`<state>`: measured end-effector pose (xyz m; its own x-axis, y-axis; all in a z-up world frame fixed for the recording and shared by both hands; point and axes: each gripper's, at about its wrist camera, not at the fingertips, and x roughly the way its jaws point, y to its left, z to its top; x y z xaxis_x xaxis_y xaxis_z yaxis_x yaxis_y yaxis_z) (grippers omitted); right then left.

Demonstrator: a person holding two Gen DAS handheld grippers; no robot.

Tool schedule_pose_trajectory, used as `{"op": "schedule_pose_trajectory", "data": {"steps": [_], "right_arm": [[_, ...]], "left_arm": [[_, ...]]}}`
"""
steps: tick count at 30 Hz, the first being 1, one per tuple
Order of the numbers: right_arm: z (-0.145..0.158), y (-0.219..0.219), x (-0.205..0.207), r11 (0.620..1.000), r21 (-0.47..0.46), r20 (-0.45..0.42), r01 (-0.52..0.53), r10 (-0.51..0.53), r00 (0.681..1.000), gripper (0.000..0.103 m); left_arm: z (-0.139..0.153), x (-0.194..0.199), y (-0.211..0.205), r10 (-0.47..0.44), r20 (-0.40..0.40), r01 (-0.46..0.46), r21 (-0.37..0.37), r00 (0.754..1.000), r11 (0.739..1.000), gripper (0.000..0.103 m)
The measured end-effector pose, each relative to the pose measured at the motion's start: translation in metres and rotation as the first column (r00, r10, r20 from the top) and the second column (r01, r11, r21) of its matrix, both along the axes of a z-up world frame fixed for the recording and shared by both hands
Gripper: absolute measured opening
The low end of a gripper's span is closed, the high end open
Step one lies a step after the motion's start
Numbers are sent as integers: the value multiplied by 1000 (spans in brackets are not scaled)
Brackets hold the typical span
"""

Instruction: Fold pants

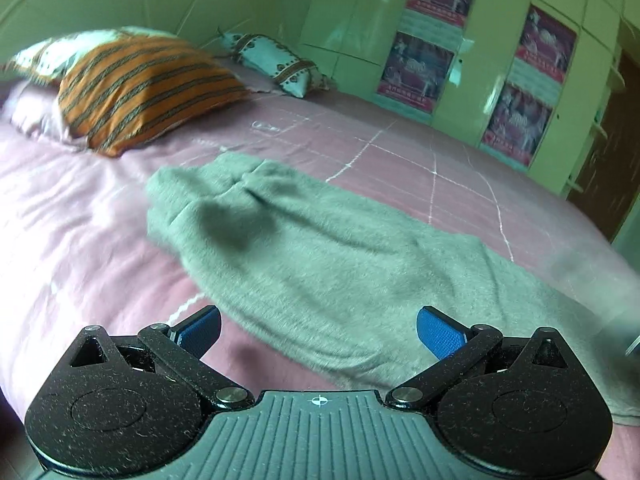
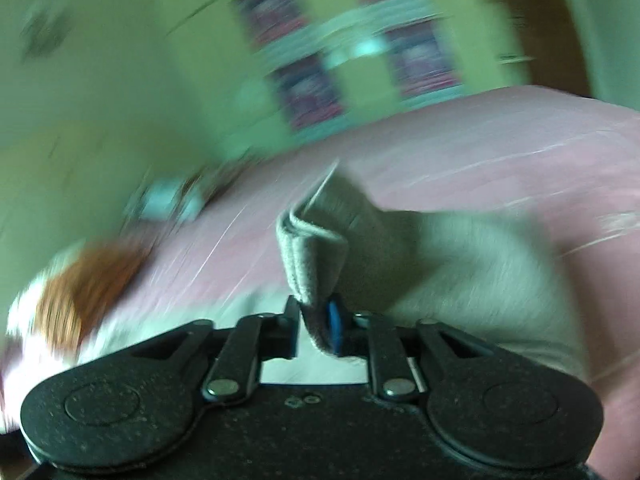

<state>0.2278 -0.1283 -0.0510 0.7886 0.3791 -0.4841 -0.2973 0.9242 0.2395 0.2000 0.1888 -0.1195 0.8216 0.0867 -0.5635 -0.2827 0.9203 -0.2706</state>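
- Here the grey pants [image 1: 320, 248] lie on the pink bed sheet [image 1: 80, 208], long axis running diagonally from near the striped pillow [image 1: 140, 88] toward the lower right of the left wrist view.
- Left gripper [image 1: 320, 328]: jaws spread wide, empty, hovering just short of the near edge of the cloth.
- Right gripper [image 2: 314, 328]: jaws pinch a folded band [image 2: 312, 252] of the pants; it is judged the nearer, working hand.
- The free length trails ahead and to the right of the right gripper.

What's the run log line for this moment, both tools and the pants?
left tool: open, empty | right tool: shut on pants edge | pants: grey, partly spread on pink bed
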Motion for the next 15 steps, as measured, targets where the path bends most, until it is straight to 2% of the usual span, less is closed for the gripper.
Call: {"op": "schedule_pose_trajectory", "data": {"steps": [1,2,3,4,7,9,11,12,13,15], "right_arm": [[-12,25,0,993,-78,-71,-84,79,994,22],[-19,38,-10,986,-91,-94,-136,128,987,10],[-18,36,-23,987,-43,-51,-157,155,987,3],[-14,29,-34,990,-3,-20,-142,142,990,7],[-4,0,-39,998,6,-35,-63,63,997,10],[6,-32,-38,999,37,-22,32,-31,999,12],[8,-58,-39,991,65,-24,119,-117,993,16],[11,-72,-41,984,78,-26,158,-156,987,17],[11,-79,-43,980,80,-27,183,-181,983,19],[8,-92,-46,975,79,-28,207,-206,978,19]], "left_arm": [[-2,0,0,-5,15,5,-11,1000,1000,103],[-2,0,2,-12,34,12,-16,999,1000,103],[-1,-1,1,-20,48,21,-16,999,1000,103],[-1,0,-1,-29,56,31,-25,998,999,103],[0,8,-14,-108,70,115,-113,992,987,103],[4,20,-39,-205,90,216,-133,975,967,103],[6,37,-69,-297,74,305,-140,952,942,102],[6,43,-82,-334,67,340,-156,940,927,92],[6,49,-95,-362,55,366,-161,931,917,76],[1,61,-115,-396,0,390,-165,918,906,68]]}}
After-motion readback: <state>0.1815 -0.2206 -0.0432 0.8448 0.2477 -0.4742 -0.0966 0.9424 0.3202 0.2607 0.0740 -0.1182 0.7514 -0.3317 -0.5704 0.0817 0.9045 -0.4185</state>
